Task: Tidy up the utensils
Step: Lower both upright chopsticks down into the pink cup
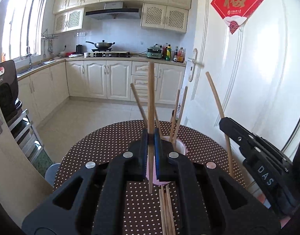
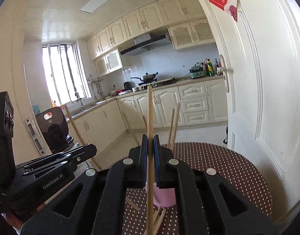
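Note:
My left gripper (image 1: 151, 137) is shut on a wooden chopstick (image 1: 151, 98) and holds it upright just in front of a pink cup (image 1: 181, 146) on the dotted table. The cup holds several chopsticks (image 1: 179, 113). Several loose chopsticks (image 1: 166, 211) lie on the table below the gripper. My right gripper (image 2: 150, 141) is shut on another upright chopstick (image 2: 149, 117), above and in front of the pink cup (image 2: 164, 196). The right gripper (image 1: 228, 123) also shows in the left wrist view with its chopstick (image 1: 218, 105). The left gripper (image 2: 92, 148) shows in the right wrist view at the left.
The round table (image 1: 103, 146) has a brown cloth with white dots. A white door (image 1: 248, 78) stands close on the right. A black appliance (image 1: 5, 90) on a metal rack stands at the left. Kitchen cabinets and a stove lie beyond the tiled floor.

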Demonstrator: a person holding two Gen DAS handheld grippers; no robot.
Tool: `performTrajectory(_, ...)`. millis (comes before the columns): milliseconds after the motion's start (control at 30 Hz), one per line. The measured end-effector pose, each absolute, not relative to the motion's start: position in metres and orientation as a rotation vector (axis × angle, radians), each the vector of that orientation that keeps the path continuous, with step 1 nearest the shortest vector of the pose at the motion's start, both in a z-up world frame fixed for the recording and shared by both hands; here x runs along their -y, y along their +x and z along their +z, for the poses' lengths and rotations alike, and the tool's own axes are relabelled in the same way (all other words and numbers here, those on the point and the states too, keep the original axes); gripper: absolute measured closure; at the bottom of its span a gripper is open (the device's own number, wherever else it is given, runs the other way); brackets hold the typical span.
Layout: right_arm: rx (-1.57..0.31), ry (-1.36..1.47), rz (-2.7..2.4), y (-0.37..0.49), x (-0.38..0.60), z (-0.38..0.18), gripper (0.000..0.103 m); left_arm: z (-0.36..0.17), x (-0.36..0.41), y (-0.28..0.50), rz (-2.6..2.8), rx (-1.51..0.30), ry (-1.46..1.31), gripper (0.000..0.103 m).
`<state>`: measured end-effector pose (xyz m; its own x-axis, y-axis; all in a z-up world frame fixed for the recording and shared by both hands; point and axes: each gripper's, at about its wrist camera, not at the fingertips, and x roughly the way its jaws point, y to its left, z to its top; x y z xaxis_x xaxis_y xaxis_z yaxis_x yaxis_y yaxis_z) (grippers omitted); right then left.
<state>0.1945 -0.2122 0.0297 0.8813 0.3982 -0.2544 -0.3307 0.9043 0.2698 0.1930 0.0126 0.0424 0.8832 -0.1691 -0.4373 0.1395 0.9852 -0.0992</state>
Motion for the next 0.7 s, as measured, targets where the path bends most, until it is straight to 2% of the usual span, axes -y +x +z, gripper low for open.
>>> performTrajectory(700,-0.107,0.291,0.373,0.225,0.221,0.064,0.098,0.096,-0.009,0.207,-0.162,-0.347,-0.114,0.096)
